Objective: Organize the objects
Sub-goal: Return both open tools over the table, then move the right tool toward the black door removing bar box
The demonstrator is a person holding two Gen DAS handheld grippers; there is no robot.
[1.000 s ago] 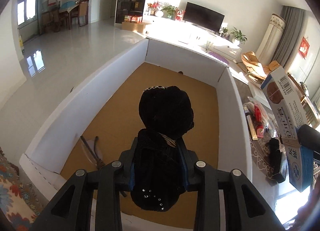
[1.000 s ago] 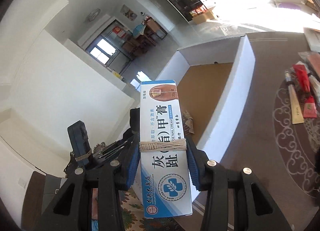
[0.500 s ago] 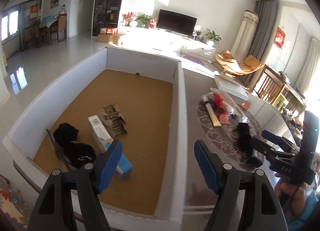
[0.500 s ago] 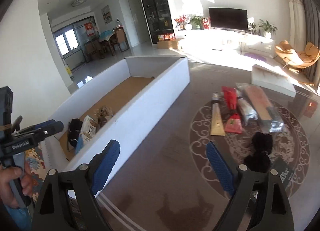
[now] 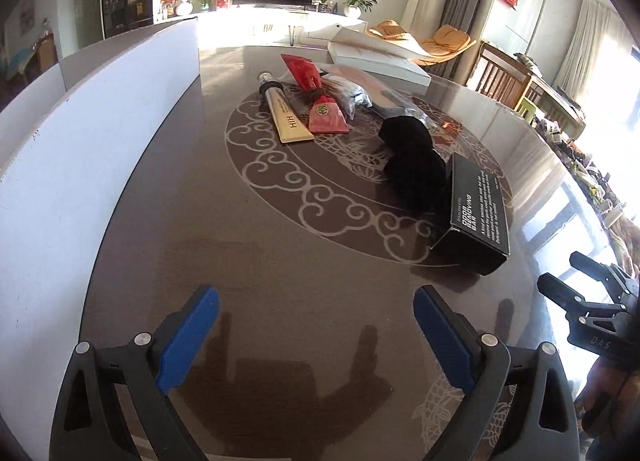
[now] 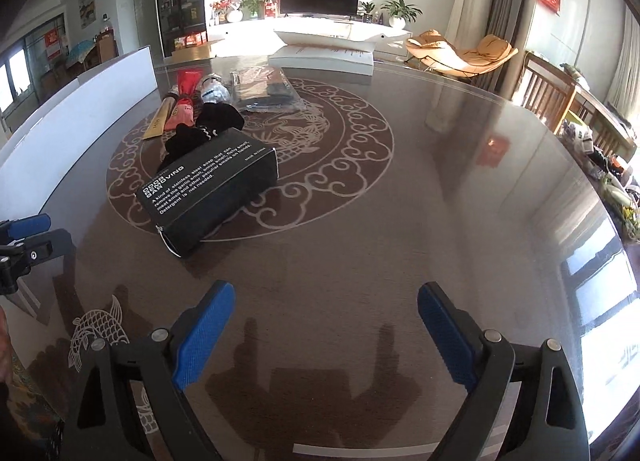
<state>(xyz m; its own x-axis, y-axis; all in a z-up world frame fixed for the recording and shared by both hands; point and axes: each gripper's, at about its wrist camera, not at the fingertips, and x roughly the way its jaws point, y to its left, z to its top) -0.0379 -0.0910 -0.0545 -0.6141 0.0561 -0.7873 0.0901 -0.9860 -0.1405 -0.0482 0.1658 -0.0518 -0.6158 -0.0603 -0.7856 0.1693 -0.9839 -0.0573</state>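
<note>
A black box (image 5: 476,217) (image 6: 208,187) lies on the dark table, with a black fabric bundle (image 5: 414,163) (image 6: 208,129) touching its far side. Beyond lie a gold tube (image 5: 286,115) (image 6: 158,121), a red pouch (image 5: 320,101) (image 6: 185,101) and clear plastic bags (image 6: 266,95). My left gripper (image 5: 316,319) is open and empty above bare table, short of these. My right gripper (image 6: 324,315) is open and empty, the black box ahead to its left. The white storage box wall (image 5: 80,133) (image 6: 76,109) stands on the left; its inside is hidden.
A flat white box (image 5: 376,57) (image 6: 324,55) lies at the table's far edge. The round table has a pale ornament ring (image 6: 352,165). Chairs (image 6: 556,93) stand at the right. The right gripper also shows at the right edge of the left wrist view (image 5: 588,301).
A second ago the left gripper held a black fabric bundle and the right a blue-white carton over the white box. Both were let go inside it; both grippers swung right over the table.
</note>
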